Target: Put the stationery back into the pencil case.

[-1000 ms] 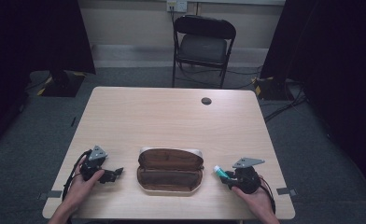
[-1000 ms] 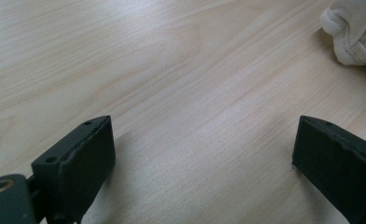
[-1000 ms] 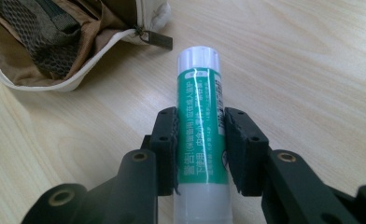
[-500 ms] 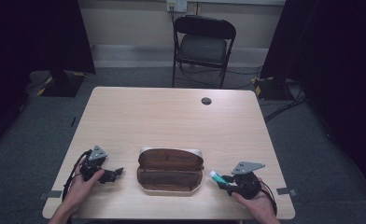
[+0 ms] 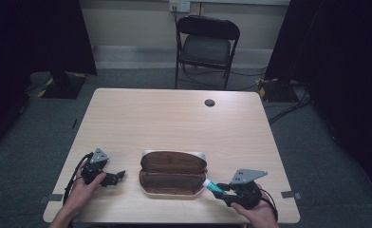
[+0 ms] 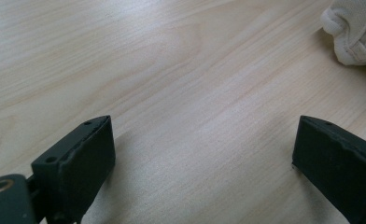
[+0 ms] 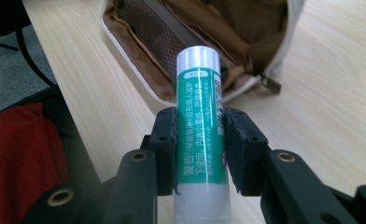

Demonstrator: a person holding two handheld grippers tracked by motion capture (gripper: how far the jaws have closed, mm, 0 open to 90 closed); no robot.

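Observation:
An open pouch (image 5: 173, 178), brown inside with a white shell, lies near the table's front edge. My right gripper (image 5: 220, 189) sits just right of it, shut on a green and white glue stick (image 7: 199, 126) whose white cap points at the pouch's mouth (image 7: 197, 32). The glue stick (image 5: 211, 185) nearly touches the pouch's right end. To the pouch's left my left gripper (image 5: 119, 175) rests low over the table, open, with nothing between its jaws; the pouch's white corner (image 6: 354, 32) shows ahead of it to the right.
The wooden table (image 5: 174, 123) has a round cable hole (image 5: 209, 102) at the back. A folding chair (image 5: 207, 45) stands behind the table. A red cloth (image 7: 17, 158) lies below the table's front edge.
My right gripper has moved toward the table's front edge and turned, so the glue stick now points up-left at the pouch's right end. The left gripper has stayed put.

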